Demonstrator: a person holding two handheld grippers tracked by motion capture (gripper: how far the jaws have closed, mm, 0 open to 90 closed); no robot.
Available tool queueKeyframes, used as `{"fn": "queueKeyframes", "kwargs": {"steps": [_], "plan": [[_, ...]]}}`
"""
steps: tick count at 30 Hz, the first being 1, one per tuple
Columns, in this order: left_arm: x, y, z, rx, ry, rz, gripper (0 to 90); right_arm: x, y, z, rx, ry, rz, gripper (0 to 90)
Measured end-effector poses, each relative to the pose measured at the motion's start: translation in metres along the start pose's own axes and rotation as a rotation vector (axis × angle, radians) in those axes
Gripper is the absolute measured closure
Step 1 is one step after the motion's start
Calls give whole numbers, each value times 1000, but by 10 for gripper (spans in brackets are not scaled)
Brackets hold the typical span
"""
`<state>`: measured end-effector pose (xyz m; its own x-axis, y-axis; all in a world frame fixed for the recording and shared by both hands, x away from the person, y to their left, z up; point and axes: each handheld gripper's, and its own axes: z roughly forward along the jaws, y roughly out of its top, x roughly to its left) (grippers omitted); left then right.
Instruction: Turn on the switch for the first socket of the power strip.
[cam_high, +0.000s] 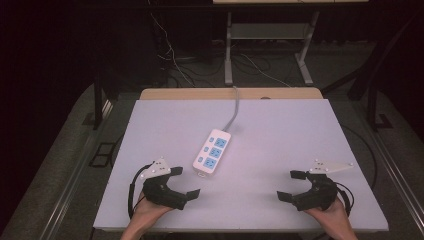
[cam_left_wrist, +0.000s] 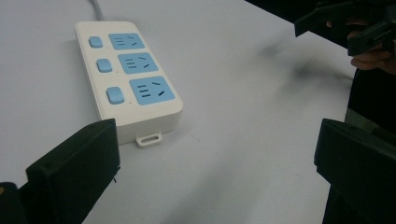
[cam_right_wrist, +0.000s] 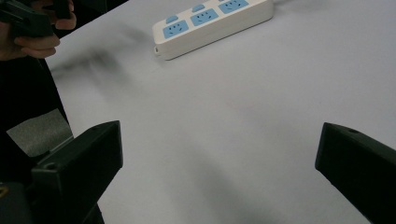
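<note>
High view: white three-socket power strip with blue outlets (cam_high: 212, 150) at centre of pale grey tabletop (cam_high: 300, 135); left gripper (cam_high: 184, 181) lower left, right gripper (cam_high: 290, 185) lower right, jaws spread, empty.
Left gripper view: strip upper left, near.
Right gripper view: strip along top edge.

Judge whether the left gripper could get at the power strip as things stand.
Probably yes: the left gripper is open, and bare table lies between it and the power strip.
</note>
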<state>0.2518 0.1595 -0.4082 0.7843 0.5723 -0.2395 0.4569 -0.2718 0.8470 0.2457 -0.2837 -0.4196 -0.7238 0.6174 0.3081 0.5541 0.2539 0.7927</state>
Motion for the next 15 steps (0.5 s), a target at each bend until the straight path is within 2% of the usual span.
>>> {"fn": "queueKeyframes", "kwargs": {"steps": [6, 15], "plan": [[3, 6, 0, 25, 0, -4, 0, -1, 0, 0, -2, -1, -1, 3], [7, 15, 9, 61, -29, -9, 0, -1, -1, -1, -1, -6, -1, 3]]}}
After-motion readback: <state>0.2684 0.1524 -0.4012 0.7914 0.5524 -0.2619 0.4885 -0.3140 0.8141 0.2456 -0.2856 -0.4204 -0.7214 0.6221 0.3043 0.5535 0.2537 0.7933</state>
